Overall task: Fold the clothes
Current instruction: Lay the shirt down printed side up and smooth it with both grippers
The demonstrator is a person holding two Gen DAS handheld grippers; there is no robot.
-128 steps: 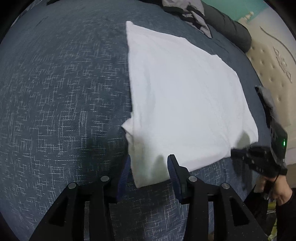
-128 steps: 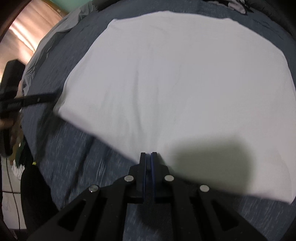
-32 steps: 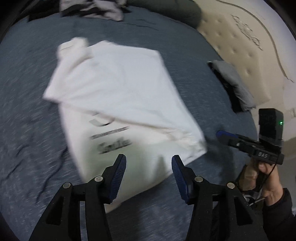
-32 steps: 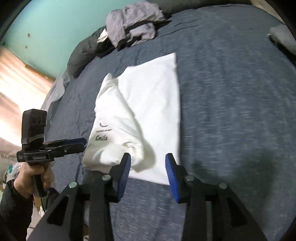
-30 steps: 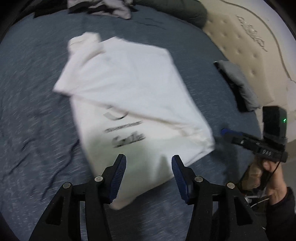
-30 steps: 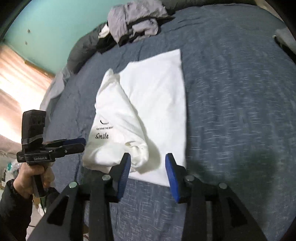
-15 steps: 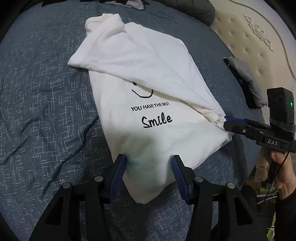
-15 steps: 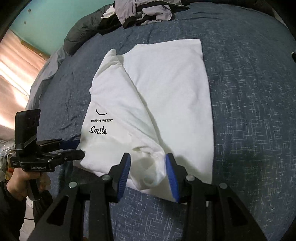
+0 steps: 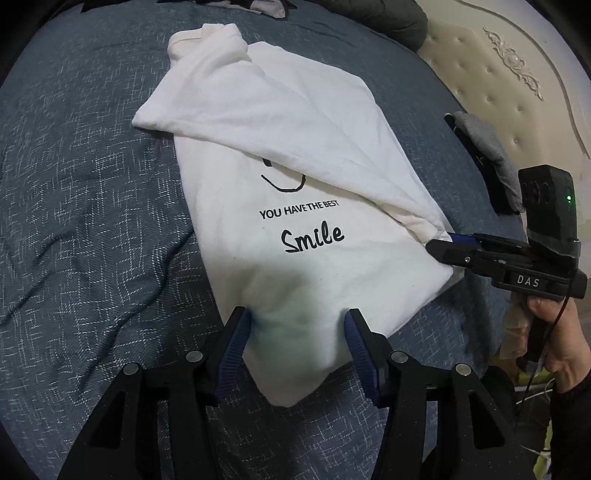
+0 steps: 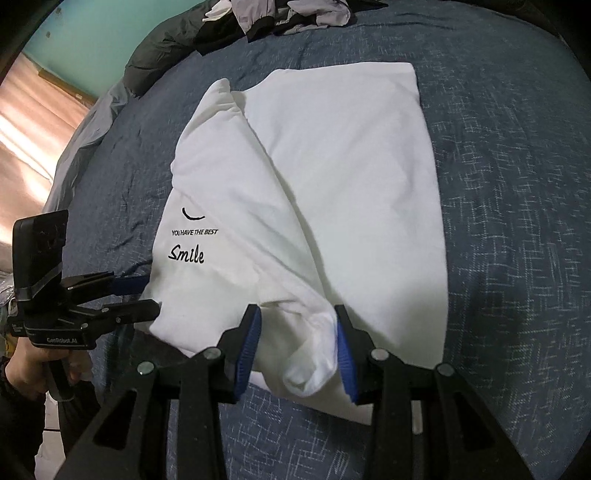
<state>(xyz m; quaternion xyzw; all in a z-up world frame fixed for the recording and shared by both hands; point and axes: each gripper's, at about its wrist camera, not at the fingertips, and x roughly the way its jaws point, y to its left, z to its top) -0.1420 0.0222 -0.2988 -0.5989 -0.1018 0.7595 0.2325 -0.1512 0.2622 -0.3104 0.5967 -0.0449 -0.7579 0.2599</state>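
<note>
My left gripper [image 9: 295,332] and right gripper [image 10: 297,332] stand released over the near edge of the white T-shirt [image 9: 295,184] on the bed [image 9: 92,221]

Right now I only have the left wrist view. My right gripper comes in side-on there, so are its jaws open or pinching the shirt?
Observer: Open. In the right wrist view the right gripper stands with its jaws apart, and the bunched corner of the white T-shirt lies between the pads, unpinched.
Operator: What's past the shirt's far edge on that side?
Observer: A straight folded edge, then bare blue bedspread.
Operator: Anything beyond the bed?
Observer: A teal wall behind the clothes pile, which your view lacks.
</note>
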